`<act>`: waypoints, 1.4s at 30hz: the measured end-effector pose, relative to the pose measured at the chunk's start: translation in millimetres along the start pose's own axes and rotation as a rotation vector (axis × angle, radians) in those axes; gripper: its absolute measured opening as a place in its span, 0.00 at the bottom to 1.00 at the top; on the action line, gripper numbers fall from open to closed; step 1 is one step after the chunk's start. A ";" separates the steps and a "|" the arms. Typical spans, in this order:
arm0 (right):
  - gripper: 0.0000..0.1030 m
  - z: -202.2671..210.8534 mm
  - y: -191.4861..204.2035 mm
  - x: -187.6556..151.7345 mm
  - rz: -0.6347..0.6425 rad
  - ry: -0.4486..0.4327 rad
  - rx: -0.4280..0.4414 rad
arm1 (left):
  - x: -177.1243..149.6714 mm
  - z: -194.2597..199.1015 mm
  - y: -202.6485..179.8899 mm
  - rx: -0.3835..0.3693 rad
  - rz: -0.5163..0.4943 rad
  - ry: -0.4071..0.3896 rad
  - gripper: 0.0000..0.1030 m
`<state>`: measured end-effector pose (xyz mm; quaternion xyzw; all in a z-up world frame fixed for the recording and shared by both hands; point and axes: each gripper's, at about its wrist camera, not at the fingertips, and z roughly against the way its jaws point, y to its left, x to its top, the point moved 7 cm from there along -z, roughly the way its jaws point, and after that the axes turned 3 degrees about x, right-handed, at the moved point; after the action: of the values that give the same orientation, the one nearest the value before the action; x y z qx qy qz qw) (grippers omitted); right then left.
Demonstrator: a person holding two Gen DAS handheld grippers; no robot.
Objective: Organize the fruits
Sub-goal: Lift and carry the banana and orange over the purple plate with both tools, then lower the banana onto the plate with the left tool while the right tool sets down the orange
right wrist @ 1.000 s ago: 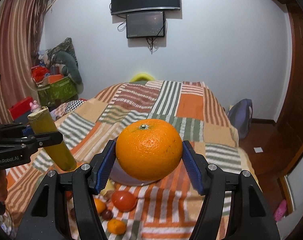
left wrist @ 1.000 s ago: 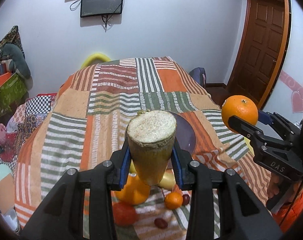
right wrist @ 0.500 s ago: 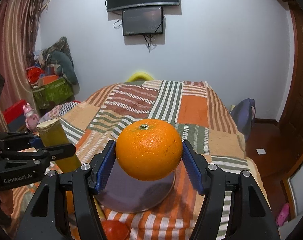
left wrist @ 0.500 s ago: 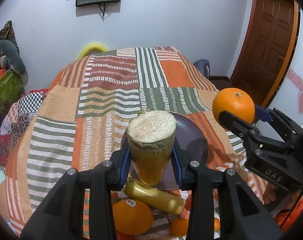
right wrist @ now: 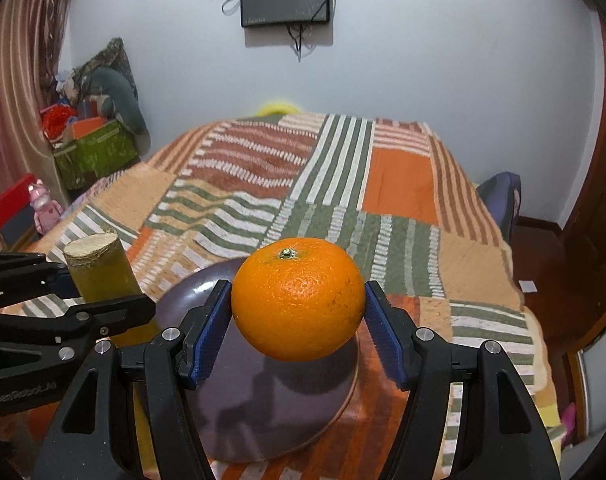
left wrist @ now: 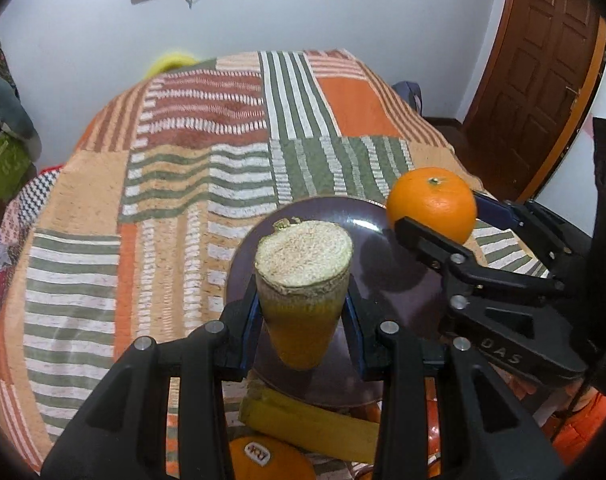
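My left gripper (left wrist: 303, 320) is shut on a yellow-green sugarcane piece (left wrist: 303, 280) with a pale cut end, held upright over the near left part of a dark purple plate (left wrist: 399, 276). My right gripper (right wrist: 297, 320) is shut on an orange (right wrist: 297, 298) and holds it above the same plate (right wrist: 271, 408). The right gripper also shows in the left wrist view (left wrist: 435, 220) with the orange (left wrist: 431, 208) over the plate's right rim. The left gripper's cane shows in the right wrist view (right wrist: 99, 268).
A second sugarcane piece (left wrist: 311, 428) and an orange with a sticker (left wrist: 271, 460) lie on the striped patchwork cloth (left wrist: 183, 184) just before the plate. A wooden door (left wrist: 535, 68) stands at the right. Boxes and clutter (right wrist: 91, 136) sit at the left wall.
Both grippers have moved forward and down over the plate with their fruit still held. The loose fruits on the cloth have slid toward the bottom of view.
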<state>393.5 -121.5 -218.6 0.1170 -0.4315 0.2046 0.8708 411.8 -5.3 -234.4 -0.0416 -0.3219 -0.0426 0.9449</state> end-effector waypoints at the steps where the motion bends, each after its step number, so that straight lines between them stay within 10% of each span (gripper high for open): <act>1: 0.60 -5.3 -0.7 -1.9 0.001 0.016 0.002 | 0.1 -4.4 0.8 -0.004 0.003 0.012 0.36; 22: 0.61 -53.2 -14.6 -22.0 -0.021 0.164 0.032 | 20.4 -62.9 10.9 0.021 0.042 0.118 0.36; 42: 0.75 11.9 -4.4 -5.5 -0.019 0.075 0.024 | 9.3 30.9 24.9 0.066 0.023 -0.012 0.39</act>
<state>384.2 -131.3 -215.9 0.1237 -0.3950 0.2057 0.8868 403.2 22.2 -205.6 -0.0142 -0.3284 -0.0207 0.9442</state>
